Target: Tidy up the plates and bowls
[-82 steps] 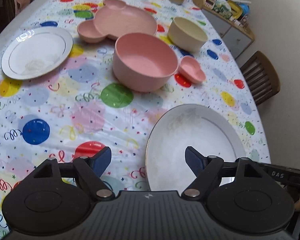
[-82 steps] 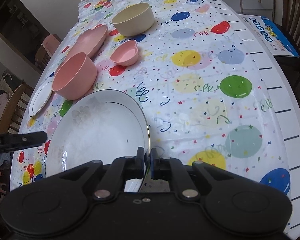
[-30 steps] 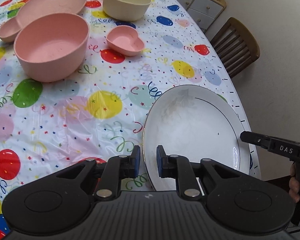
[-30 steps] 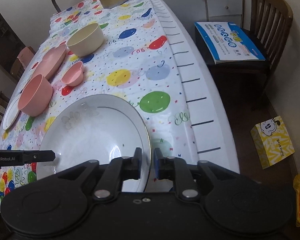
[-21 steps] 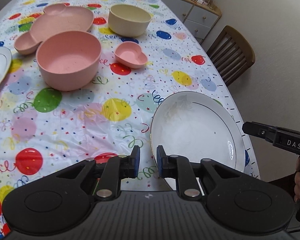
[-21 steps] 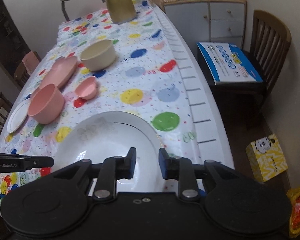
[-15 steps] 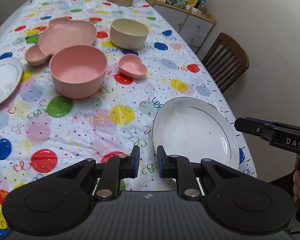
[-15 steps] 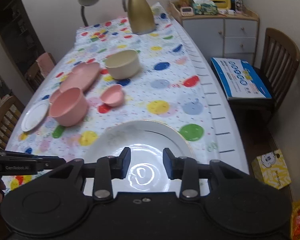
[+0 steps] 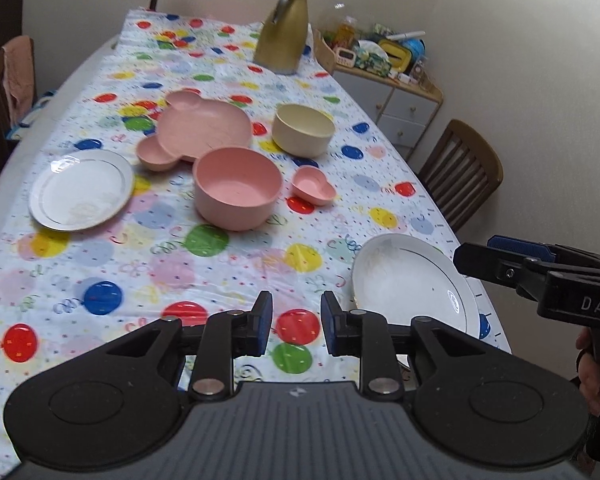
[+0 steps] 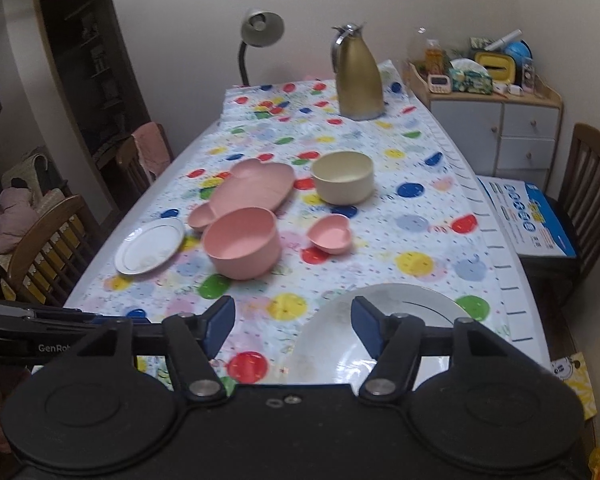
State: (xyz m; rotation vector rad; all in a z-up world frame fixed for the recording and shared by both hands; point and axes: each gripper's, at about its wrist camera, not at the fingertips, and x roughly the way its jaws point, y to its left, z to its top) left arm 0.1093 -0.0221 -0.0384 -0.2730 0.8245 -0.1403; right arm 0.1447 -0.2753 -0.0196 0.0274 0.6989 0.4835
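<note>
A large white plate (image 9: 412, 284) lies at the near right corner of the table; it also shows in the right wrist view (image 10: 384, 320). A small white plate (image 9: 82, 188) lies at the left. A pink bowl (image 9: 236, 188), a pink heart dish (image 9: 314, 190), a pink mouse-shaped plate (image 9: 200, 128) and a cream bowl (image 9: 303, 128) stand in the middle. My left gripper (image 9: 296, 326) is open and empty, held above the table's near edge. My right gripper (image 10: 292, 324) is open and empty, above the large plate's near side.
A gold jug (image 10: 358, 76) stands at the far end of the balloon-print tablecloth (image 9: 228, 268), with a lamp (image 10: 260, 30) behind. Wooden chairs (image 9: 460, 172) stand at both sides. A cabinet (image 10: 496, 128) with clutter is at the far right.
Both grippers have let go of the large white plate, opened and drawn back and up. The plate now lies on the table's near right corner.
</note>
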